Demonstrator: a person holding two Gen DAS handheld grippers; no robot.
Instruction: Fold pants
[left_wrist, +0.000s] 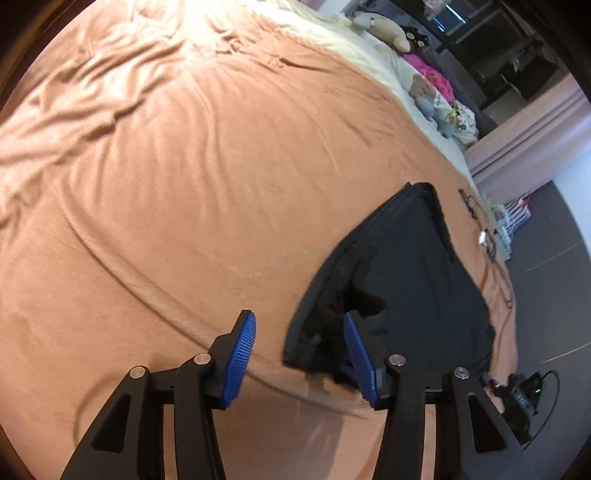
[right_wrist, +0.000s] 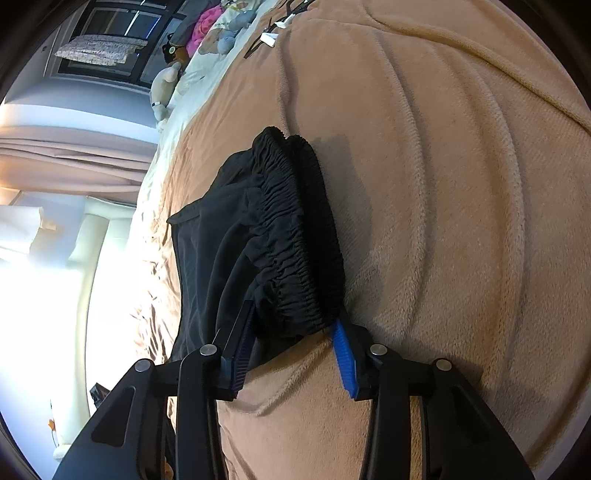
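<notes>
The black pants (left_wrist: 410, 269) lie folded in a compact pile on the orange-brown blanket (left_wrist: 184, 184), near the bed's right edge. My left gripper (left_wrist: 299, 328) is open and empty, its jaws wide apart just beside the pile's near corner. In the right wrist view the pants (right_wrist: 258, 236) show their gathered elastic waistband (right_wrist: 295, 229) facing right. My right gripper (right_wrist: 291, 332) is open, its blue pads straddling the waistband's near end without squeezing it.
Stuffed toys (left_wrist: 384, 29) and a pink item (left_wrist: 428, 70) lie on a cream sheet at the bed's far end. Small items (left_wrist: 484, 236) lie along the bed edge by the pants. Curtains (right_wrist: 74, 155) and a bright window are beyond.
</notes>
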